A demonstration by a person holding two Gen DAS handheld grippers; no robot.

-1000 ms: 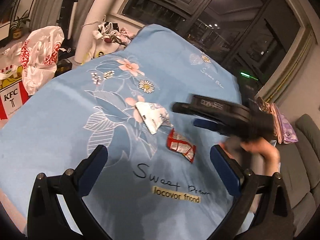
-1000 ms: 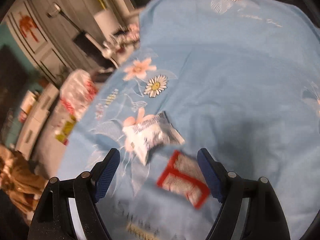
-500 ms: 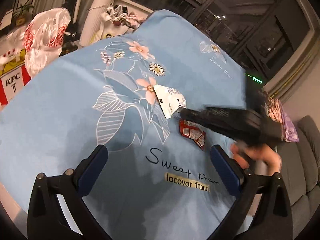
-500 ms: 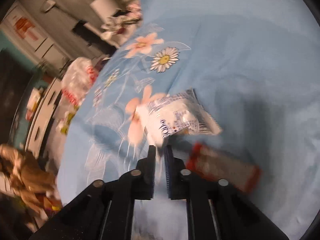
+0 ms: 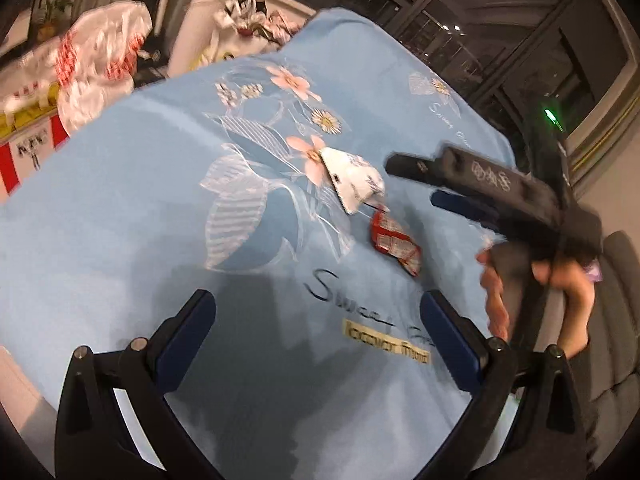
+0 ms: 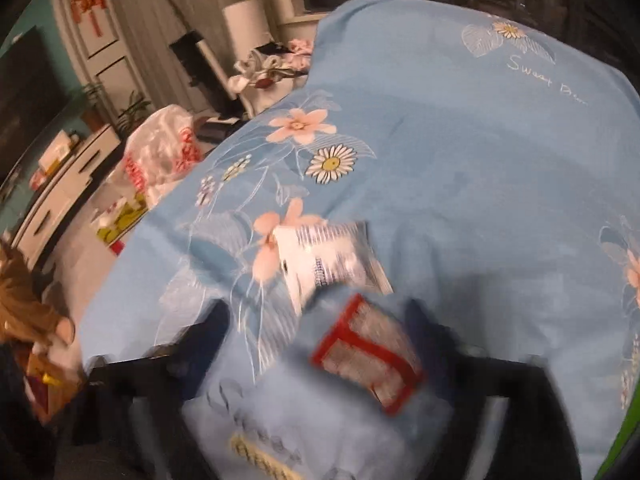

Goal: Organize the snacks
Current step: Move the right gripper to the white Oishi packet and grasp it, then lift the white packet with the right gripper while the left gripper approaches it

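Note:
A white snack packet (image 5: 352, 182) and a red-and-white snack packet (image 5: 396, 240) lie side by side on the light blue flowered cloth (image 5: 160, 200). They also show in the right wrist view, the white packet (image 6: 328, 260) beyond the red packet (image 6: 368, 360). My left gripper (image 5: 316, 340) is open and empty, hovering near the cloth's front edge. My right gripper (image 6: 320, 344) is open, blurred by motion, with the red packet between its fingers' line of sight; in the left wrist view it (image 5: 416, 184) hangs just right of the packets.
A white and red plastic bag (image 5: 96, 68) and a KFC box (image 5: 28, 152) sit off the cloth's left side. A white cylinder (image 6: 244, 20), clutter and dark windows stand at the back. A grey sofa (image 5: 616, 320) is on the right.
The right gripper was open, shut briefly near the white packet, and is open again, drawn back to the right. The white packet has shifted slightly. The left gripper stayed open.

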